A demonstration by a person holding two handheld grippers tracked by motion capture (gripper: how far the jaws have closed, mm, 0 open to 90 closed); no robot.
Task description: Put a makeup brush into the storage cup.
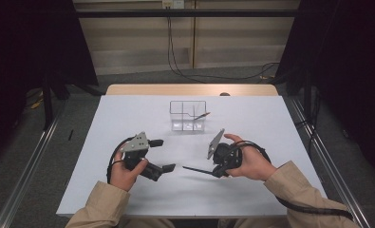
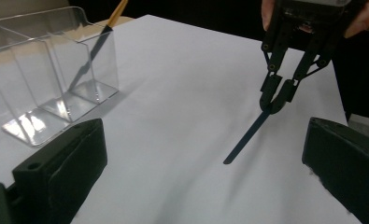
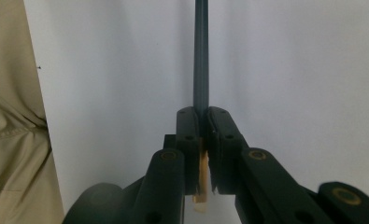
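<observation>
- White tabletop (image 1: 251, 190) under the high camera, with grey floor, loose cables and a pale wall beyond its far wooden edge.
- Clear plastic organiser box (image 1: 188, 115) with compartments stands toward the far middle of the tabletop — a second dark stick with a tan end (image 1: 199, 115) leans inside it, tip poking over the rim.
- Right hand-held gripper (image 1: 214, 171) is clamped on a thin dark blue stick with a tan wooden end (image 1: 197, 169); the jaws are pinched narrow around it.
- That stick juts out past the jaws toward the left hand-held gripper, low over the tabletop; in the left gripper view its free end (image 2: 229, 160) is at the surface.
- Left hand-held gripper (image 1: 162, 155) holds nothing — its two jaws stand wide apart, near the stick's tip.
- Beige sleeves (image 1: 102, 204) enter from the near edge.
</observation>
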